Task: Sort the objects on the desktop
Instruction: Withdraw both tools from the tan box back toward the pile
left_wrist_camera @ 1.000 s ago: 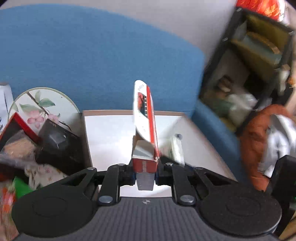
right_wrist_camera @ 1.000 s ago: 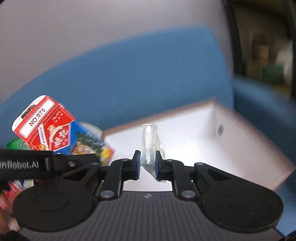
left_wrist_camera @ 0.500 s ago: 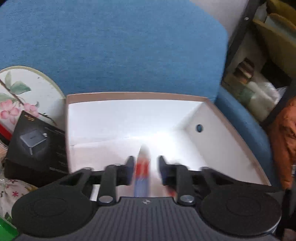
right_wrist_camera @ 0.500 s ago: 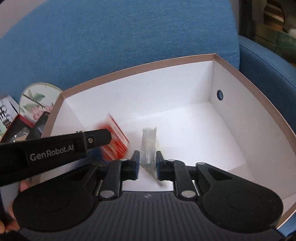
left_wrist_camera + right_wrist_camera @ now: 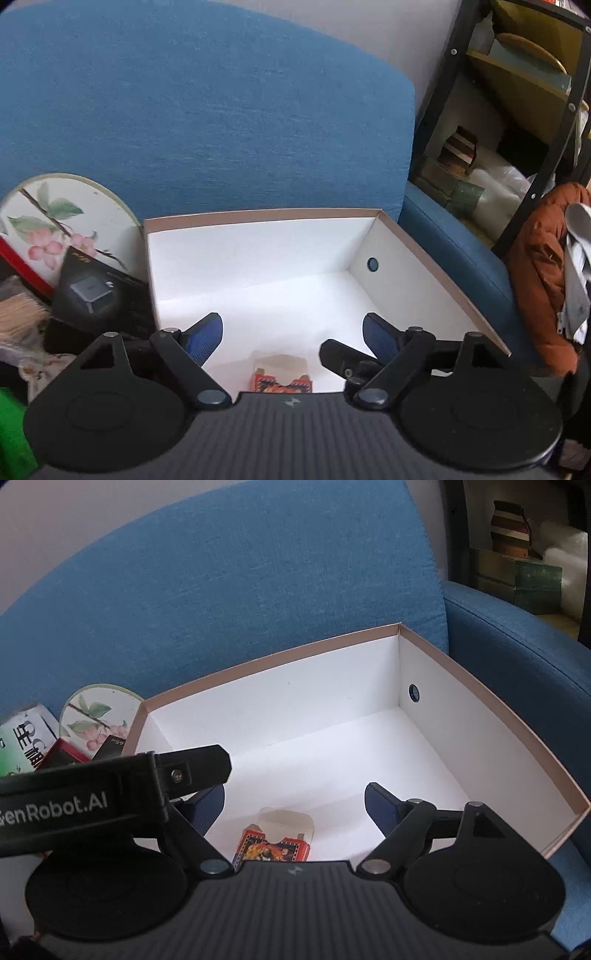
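Note:
A white cardboard box (image 5: 255, 254) with a tan rim stands on the blue sofa; it also shows in the right wrist view (image 5: 288, 701). A red card box (image 5: 282, 382) lies on its floor near the front, seen again in the right wrist view (image 5: 273, 847) with a clear plastic piece (image 5: 286, 821) beside it. My left gripper (image 5: 291, 332) is open and empty above the box. My right gripper (image 5: 295, 801) is open and empty above the card box. The left gripper's body (image 5: 110, 794) crosses the right wrist view.
Left of the box lie a floral plate (image 5: 55, 214), a black carton (image 5: 96, 295), a red box (image 5: 64, 755) and a green-and-white packet (image 5: 22, 742). A black shelf (image 5: 517, 110) and an orange jacket (image 5: 543, 266) stand at the right.
Both grippers have opened. The left one let go of the red card box and the right one let go of the clear plastic piece; both now lie in the white box.

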{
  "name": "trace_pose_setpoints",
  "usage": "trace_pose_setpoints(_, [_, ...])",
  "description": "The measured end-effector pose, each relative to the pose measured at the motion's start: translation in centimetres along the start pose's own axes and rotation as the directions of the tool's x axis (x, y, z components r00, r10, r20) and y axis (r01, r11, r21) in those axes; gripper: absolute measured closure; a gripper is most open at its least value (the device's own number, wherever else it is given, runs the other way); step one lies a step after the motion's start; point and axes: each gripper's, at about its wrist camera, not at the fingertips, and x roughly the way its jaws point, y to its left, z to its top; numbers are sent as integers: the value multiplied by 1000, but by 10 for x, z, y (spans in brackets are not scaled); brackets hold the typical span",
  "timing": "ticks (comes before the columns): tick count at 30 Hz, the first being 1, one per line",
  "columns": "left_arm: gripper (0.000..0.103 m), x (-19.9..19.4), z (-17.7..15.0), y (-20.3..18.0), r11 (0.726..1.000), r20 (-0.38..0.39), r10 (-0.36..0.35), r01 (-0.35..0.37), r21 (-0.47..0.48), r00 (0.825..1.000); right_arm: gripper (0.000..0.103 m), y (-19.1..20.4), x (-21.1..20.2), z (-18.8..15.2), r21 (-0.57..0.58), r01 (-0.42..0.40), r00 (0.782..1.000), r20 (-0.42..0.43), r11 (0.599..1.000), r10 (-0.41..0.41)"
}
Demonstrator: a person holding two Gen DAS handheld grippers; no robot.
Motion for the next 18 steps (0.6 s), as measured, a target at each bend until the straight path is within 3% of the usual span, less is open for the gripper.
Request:
trace_pose_setpoints(4, [13, -8, -2, -6, 999, 1, 34, -34, 24, 999, 13, 2, -10, -6, 1, -4, 1000, 6, 1000, 4])
trace_pose_setpoints(8, [9, -22, -7, -13, 993, 33, 77, -79, 83, 996, 12, 8, -22, -12, -21, -6, 1000, 27, 1000, 6])
trace_pose_setpoints(18, [2, -72, -29, -22, 984, 113, 83, -100, 149, 990, 9, 30, -65, -36, -70, -49, 992, 110, 996, 56])
